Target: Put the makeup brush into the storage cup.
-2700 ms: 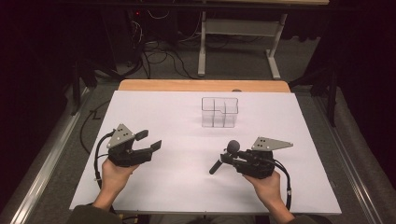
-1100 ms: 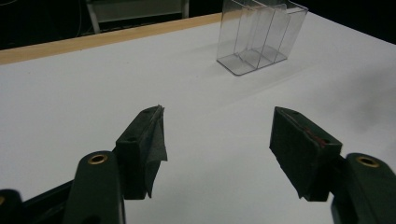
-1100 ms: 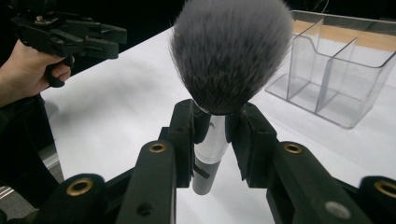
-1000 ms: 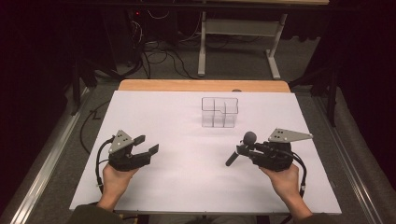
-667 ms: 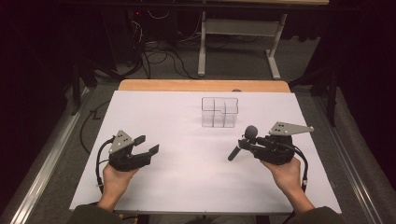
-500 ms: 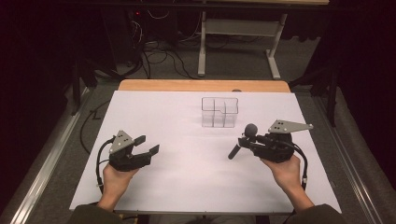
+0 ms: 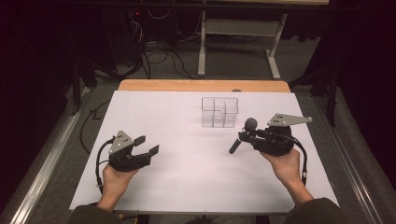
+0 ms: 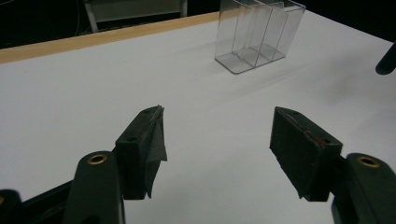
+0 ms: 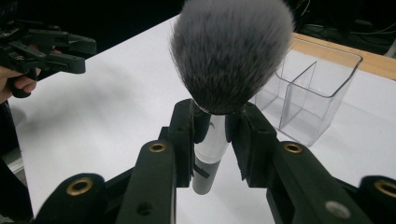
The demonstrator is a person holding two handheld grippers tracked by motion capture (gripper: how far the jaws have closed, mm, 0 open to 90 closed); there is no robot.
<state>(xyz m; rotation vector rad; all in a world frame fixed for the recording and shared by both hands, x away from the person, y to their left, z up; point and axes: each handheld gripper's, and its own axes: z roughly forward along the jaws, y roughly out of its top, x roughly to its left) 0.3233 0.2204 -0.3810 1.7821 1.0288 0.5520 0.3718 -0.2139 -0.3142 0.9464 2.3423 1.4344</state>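
**Brush in transit toward the organizer: slip and tip risks**

Right tongs (image 9: pixel 212 123) clenched on a makeup brush (image 9: pixel 231 51), pads pinching the pale ferrule just under the bristle head; dark handle hangs below the jaws. In the high view the brush (image 7: pixel 243 135) rides tilted, head up and toward the far edge of the desk (image 7: pixel 177 186), held above the right half of the sheet, near the clear organizer (image 7: pixel 219 112) but apart from it. The organizer stands upright, compartments bare, close to the far edge and a little right of centre.

Left tongs (image 8: pixel 217 140) released, jaws wide with nothing between them, resting low over the left half of the desk (idle, as far as I can judge).

Risks, as judgement:
- The grip sits on a smooth round ferrule, off the brush's middle; the brush may swivel or slide in the pads if the hand turns quickly.
- The handle end points down and toward the person. To go in handle-first, it must be swung upright; a shallow angle would likely catch a divider or the rim.
- The organizer looks light and is not braced. A push from the handle could shove or tip it toward the far edge.

Against the earliest frame: the right hand has carried the brush away from the desk's middle, out toward the right edge and nearer the far edge. Left hand and organizer are unchanged in place.
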